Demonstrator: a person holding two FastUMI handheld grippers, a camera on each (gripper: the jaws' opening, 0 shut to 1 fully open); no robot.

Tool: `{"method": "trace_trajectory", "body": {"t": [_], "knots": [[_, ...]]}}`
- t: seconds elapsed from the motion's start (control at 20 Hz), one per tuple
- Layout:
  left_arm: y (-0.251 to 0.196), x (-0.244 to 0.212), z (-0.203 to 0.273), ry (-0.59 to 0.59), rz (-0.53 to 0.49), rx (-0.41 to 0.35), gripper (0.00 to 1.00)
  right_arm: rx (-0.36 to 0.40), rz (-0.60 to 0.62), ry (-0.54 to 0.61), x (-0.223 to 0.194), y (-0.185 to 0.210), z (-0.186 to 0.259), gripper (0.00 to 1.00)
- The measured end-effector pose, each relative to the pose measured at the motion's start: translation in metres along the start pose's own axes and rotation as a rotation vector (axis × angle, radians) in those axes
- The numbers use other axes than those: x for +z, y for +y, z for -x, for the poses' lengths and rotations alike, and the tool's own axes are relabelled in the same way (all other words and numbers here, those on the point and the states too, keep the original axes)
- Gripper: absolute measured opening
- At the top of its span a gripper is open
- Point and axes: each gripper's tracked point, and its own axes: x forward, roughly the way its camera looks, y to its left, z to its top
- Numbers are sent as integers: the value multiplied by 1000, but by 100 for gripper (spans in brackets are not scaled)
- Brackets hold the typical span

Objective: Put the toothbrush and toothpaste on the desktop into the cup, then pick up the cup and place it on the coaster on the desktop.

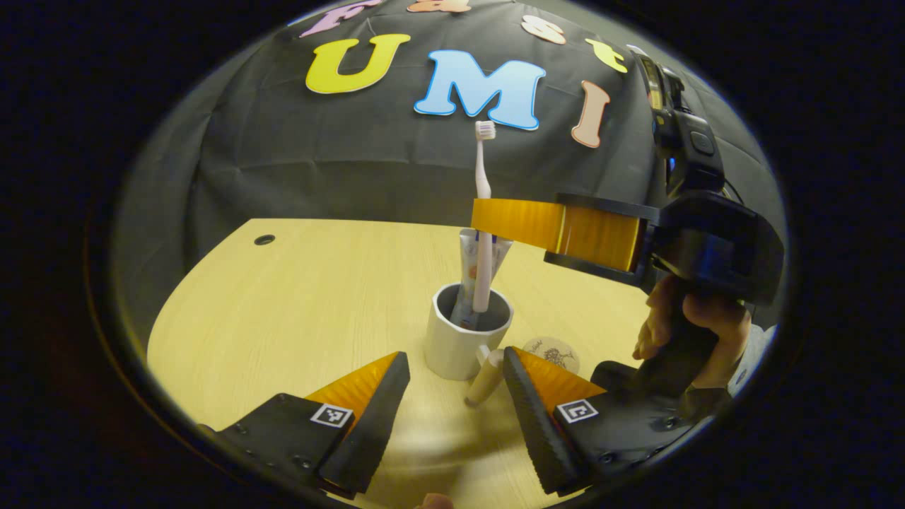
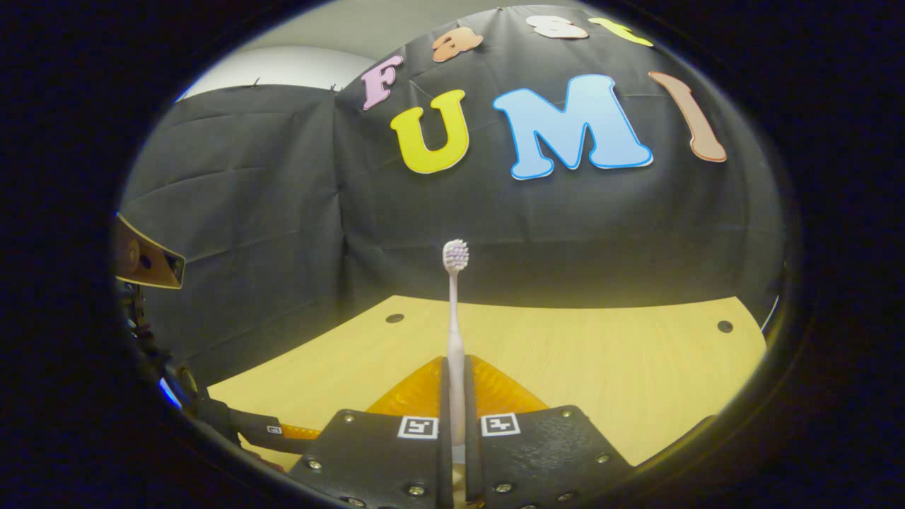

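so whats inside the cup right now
The cup holds the toothpaste tube and the toothbrush, brush head up, with the right gripper shut on its handle. Their bottom ends are hidden by the cup wall.

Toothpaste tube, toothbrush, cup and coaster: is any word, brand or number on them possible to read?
No text can be quoted.
toothpaste tube: coloured print, too blurred to read.
coaster: dark drawing, no readable words.
cup: plain, no text.
toothbrush: no marking visible.

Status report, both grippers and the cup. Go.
Right gripper shut on toothbrush, lower end in cup. Left gripper open, fingers flanking cup handle. Toothpaste in cup. Coaster beside cup, unblocked.
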Motion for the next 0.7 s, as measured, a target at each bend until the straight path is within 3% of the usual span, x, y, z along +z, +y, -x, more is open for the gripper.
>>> {"method": "trace_trajectory", "body": {"t": [0.1, 0.3, 0.35, 0.4, 0.5, 0.55, 0.6, 0.7], "knots": [[-1, 1, 0, 1, 3, -2, 92, -2, 8, 10, -2, 1, 2, 12], [-4, -1, -2, 7, 8, -5, 92, 17, 25, 32, -8, 8, 5, 33], [-4, -1, -3, 7, 10, -5, 90, 18, 29, 35, -8, 10, 7, 55], [-5, -2, -2, 7, 11, -6, 92, 8, 39, 35, -8, 8, 8, 64], [-5, -2, -3, 10, 12, -5, 92, -4, 48, 30, -4, 7, 11, 68], [-7, -1, -4, 9, 14, -6, 92, -11, 47, 26, -2, 5, 11, 87], [-8, -1, -4, 9, 13, -6, 92, -19, 46, 17, 0, 2, 15, 92], [-10, 0, -4, 11, 9, -8, 92, -44, 37, -6, 11, -5, 21, 92]]}}
